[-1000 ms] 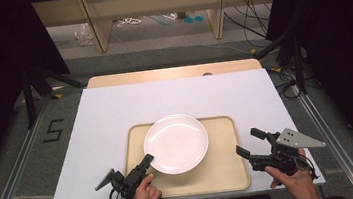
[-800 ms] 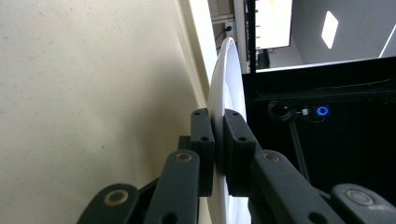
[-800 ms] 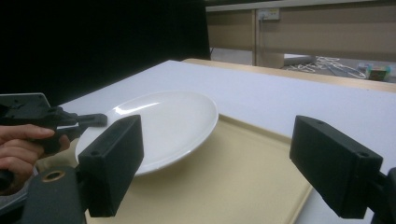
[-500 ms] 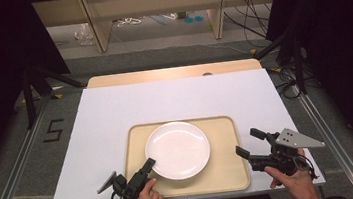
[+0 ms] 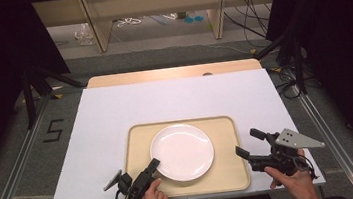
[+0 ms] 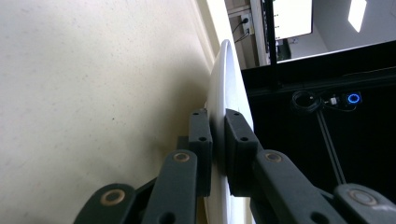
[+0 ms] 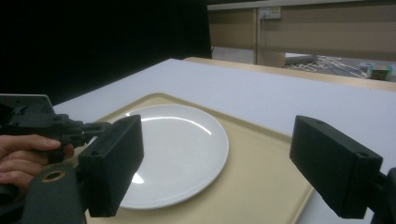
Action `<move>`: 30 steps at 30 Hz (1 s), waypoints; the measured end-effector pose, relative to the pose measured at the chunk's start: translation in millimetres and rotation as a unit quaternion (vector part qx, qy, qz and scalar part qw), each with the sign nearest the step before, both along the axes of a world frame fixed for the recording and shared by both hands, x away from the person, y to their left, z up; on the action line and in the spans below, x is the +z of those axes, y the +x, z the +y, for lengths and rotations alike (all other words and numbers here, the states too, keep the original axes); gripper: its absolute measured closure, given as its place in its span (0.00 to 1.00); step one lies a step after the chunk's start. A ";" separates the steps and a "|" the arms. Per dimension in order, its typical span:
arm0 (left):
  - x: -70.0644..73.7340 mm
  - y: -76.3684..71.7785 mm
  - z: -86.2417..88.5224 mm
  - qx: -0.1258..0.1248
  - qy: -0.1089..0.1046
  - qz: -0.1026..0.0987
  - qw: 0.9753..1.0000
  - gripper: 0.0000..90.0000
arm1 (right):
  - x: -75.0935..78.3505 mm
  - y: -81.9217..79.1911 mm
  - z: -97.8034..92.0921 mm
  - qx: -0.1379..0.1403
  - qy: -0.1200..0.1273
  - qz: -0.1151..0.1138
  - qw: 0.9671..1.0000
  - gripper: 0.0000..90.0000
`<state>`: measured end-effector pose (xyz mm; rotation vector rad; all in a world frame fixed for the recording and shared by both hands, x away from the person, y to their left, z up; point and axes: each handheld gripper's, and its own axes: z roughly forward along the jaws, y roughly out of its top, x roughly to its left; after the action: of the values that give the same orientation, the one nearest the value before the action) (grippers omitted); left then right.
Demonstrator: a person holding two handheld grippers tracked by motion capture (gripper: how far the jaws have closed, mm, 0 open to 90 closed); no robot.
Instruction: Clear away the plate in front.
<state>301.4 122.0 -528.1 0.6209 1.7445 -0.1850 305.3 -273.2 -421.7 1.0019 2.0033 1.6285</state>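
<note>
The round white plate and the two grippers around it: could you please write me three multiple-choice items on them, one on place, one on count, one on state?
1. Where does the round white plate lie?
A. On the beige rectangular tray
B. On the bare white table top
C. On the floor

2. How many plates are on the tray?
A. Three
B. Two
C. One

3. What is the left gripper doing?
A. Hanging open above the table
B. Clamping the plate's rim
C. Holding a cup

Answers:
1. A: the high view shows the plate inside the tray's raised border.
2. C: a single plate sits there in the high view and the right gripper view.
3. B: in the left gripper view the jaws close on either side of the rim, while the right gripper stands open beside the tray.
</note>
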 end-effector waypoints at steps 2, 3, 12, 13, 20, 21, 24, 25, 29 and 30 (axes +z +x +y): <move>-0.5 -0.4 -0.3 0.000 0.002 0.001 1.000 0.93 | 0.2 -0.1 -0.1 -0.003 0.001 -0.002 1.000 0.20; -1.3 -0.8 -0.2 0.002 -0.002 -0.001 1.000 0.93 | 0.2 -0.1 -0.2 -0.003 0.001 -0.003 1.000 0.20; 0.9 -3.3 -0.4 0.002 0.018 0.005 1.000 0.93 | 0.1 -0.3 0.0 -0.002 -0.002 0.001 1.000 0.20; 1.1 -3.8 -0.1 0.007 0.020 0.005 1.000 0.92 | -0.1 -0.2 0.2 0.001 0.001 0.000 1.000 0.20; 10.5 -5.0 9.5 0.018 0.072 -0.010 0.997 0.69 | -0.5 0.1 0.6 -0.001 -0.003 -0.001 1.000 0.20; 11.6 -4.5 9.6 0.016 0.078 -0.012 0.997 0.66 | -0.4 -0.1 0.8 0.000 -0.003 -0.001 1.000 0.20; 16.6 -2.9 8.5 0.004 0.101 -0.026 0.995 0.59 | -0.7 0.7 0.4 0.001 -0.003 -0.005 1.000 0.21; 18.3 -2.8 7.6 -0.001 0.110 -0.031 0.993 0.59 | -0.7 0.7 0.4 0.001 -0.003 -0.005 1.000 0.21; 25.4 0.7 3.7 -0.031 0.161 -0.043 0.986 0.52 | -0.6 0.1 0.2 -0.001 -0.003 -0.001 1.000 0.20; 27.7 1.4 1.9 -0.034 0.176 -0.047 0.983 0.50 | -0.6 0.2 0.2 0.000 -0.004 -0.001 1.000 0.20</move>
<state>302.9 123.9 -500.4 0.9315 1.6771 0.1097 305.5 -273.1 -422.2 0.9987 2.0065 1.6197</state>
